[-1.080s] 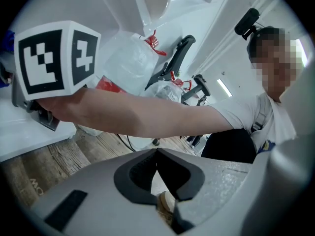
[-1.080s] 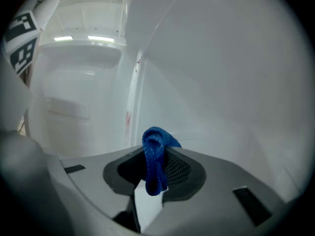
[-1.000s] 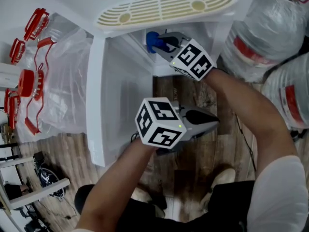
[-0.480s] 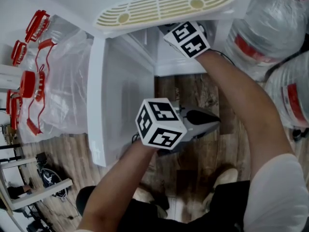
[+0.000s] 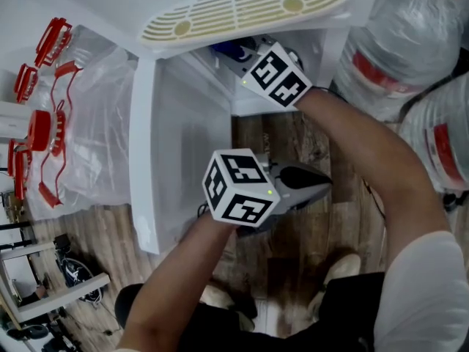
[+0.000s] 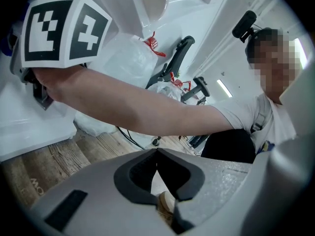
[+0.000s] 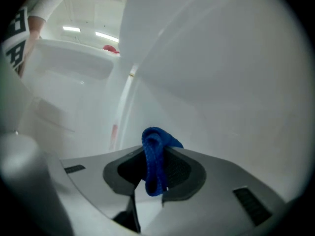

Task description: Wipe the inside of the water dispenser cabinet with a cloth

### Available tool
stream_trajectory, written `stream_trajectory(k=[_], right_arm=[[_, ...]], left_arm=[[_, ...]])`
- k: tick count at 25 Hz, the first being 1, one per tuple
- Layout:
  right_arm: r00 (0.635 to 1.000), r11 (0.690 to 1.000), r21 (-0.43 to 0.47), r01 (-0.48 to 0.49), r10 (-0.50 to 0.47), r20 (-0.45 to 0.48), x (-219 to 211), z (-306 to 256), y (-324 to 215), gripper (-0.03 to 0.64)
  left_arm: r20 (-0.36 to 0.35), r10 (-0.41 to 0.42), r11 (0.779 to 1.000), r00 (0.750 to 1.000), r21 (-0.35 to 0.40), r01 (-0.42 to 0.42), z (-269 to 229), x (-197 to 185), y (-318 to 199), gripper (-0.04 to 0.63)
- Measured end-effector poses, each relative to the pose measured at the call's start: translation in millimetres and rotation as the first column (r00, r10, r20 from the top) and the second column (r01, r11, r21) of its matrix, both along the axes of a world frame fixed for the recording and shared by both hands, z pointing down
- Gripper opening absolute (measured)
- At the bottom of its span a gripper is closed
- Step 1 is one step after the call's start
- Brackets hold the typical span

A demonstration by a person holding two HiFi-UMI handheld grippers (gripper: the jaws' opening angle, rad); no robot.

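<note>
— Why reach inside the cabinet [image 7: 221, 82] with the right gripper [image 7: 155, 178]?
— Likely to rub the cloth [image 7: 157, 149], clamped between its jaws, along the wall. Left gripper [image 6: 157, 176] parked outside, jaws together, empty.

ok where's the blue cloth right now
The blue cloth is pinched in the right gripper, inside the white cabinet, just under the slotted drip tray at the head view's top centre.

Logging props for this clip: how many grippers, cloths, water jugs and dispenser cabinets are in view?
Grippers: 2 (left gripper, right gripper)
Blue cloth: 1
Water jugs: 2
Dispenser cabinet: 1
Total: 6
</note>
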State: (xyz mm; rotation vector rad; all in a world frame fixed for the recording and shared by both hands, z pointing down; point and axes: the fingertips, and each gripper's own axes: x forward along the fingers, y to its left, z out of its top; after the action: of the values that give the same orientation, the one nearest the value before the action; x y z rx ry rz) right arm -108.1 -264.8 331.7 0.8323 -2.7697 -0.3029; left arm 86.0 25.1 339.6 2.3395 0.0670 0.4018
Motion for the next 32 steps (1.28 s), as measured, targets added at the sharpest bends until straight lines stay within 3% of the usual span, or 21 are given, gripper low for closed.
stream_trajectory(k=[7,13,19,32], right_arm=[[0.997,0.998,0.005,0.069,-0.069,0.029,3.8,-8.2,37.4,0.087],[0.991,0.997,0.024,-0.069,0.066,0.117,21.1,-39.5,2.3,0.087],[0.986,0.991,0.012,-0.134,0.132,0.106,15.2,-41.7,-32.1,0.087],[0.99,0.999,0.04,0.037,-0.042,0.137,-1.7,-61.8,36.0,0.087]], left_arm=[[-0.002,0.009,1.0,1.0,0.002,-0.009,-0.6,-0.7,1.9,0.0],[-0.001,0.006,1.0,1.0,0.005,-0.006,-0.7,-0.4,2.3,0.0],[0.006,0.01,1.0,1.0,0.006,-0.01,0.1,-0.4,3.4,0.0],[-0.004,0.001,1.0,1.0,-0.002,-0.001,1.4,2.7,-1.5,0.0]])
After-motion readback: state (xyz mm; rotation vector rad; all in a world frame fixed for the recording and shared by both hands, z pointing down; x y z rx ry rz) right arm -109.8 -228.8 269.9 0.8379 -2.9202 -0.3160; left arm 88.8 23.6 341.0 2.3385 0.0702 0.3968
